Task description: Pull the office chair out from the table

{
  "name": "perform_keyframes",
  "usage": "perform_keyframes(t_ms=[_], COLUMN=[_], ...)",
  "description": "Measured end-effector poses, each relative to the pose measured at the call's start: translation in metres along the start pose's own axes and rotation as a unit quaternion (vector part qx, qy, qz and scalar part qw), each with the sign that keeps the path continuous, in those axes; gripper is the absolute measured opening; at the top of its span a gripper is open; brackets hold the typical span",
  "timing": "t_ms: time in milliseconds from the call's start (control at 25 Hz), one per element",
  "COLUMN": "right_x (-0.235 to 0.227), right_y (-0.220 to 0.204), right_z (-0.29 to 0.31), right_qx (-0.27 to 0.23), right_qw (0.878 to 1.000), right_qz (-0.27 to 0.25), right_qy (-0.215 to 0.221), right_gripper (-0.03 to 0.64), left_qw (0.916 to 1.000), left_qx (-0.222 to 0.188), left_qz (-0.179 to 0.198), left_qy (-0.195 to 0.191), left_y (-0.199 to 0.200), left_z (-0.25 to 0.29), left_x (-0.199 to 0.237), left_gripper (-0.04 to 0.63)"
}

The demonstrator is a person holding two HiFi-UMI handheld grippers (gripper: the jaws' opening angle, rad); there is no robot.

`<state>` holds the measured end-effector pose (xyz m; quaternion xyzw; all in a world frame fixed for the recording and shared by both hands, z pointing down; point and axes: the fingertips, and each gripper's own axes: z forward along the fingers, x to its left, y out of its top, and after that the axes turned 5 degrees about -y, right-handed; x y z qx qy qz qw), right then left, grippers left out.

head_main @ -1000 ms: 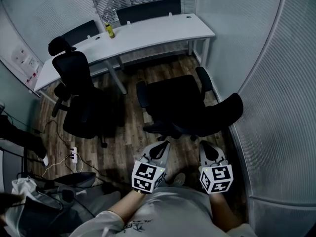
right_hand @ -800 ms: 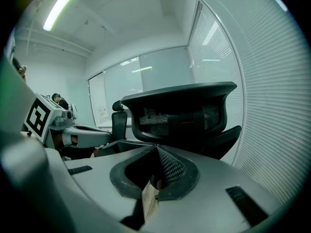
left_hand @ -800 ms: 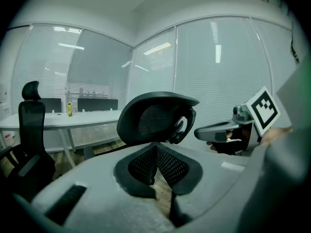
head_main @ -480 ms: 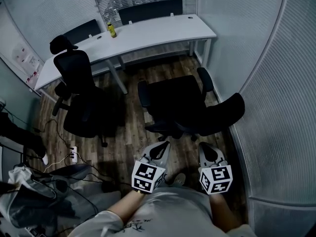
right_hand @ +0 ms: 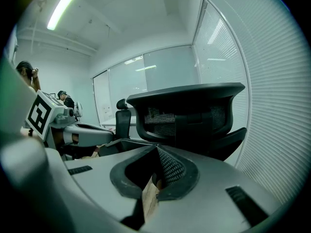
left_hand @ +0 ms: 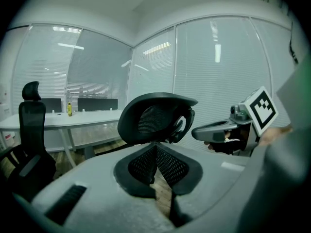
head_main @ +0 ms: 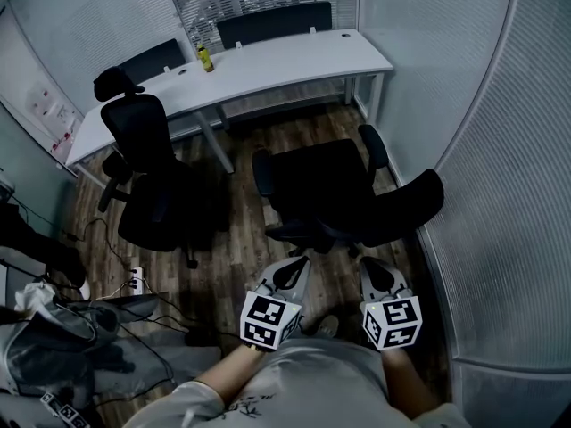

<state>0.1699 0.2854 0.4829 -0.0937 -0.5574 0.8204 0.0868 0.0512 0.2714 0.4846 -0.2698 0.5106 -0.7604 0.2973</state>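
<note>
Grippers were both clenched and empty: the left gripper (left_hand: 155,148) had its jaws pressed together on nothing, and the right gripper (right_hand: 156,153) likewise. They were held side by side, near each other, low in front of the person's body, pointing slightly down at the back of the office chair (head_main: 332,194). Neither seemed to touch its backrest (head_main: 403,205), though the head view left the gap hard to judge. That chair stood on the wooden floor (head_main: 223,266), clear of the white table (head_main: 268,65), its seat facing the table and its backrest toward the person. A second black chair (head_main: 147,181) with a headrest stood to the left, beside the table. A yellow bottle (head_main: 205,58) stood upright on the table's far side. A white power strip (head_main: 135,283) lay on the floor at the left.
</note>
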Motion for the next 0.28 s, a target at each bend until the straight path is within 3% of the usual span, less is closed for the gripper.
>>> perform_keyframes(t_ms=[280], right_x=[-0.008], right_y=[-0.016], right_z=[-0.011], right_qx=[-0.001], right_qw=[1.000], right_qz=[-0.003], right_qy=[0.004], right_gripper=[0.008], left_qw=[1.0000], left_qx=[0.002], left_qz=[0.005], left_qy=[0.000], left_y=[-0.011], left_z=[0.004], left_x=[-0.015], left_gripper=[0.011])
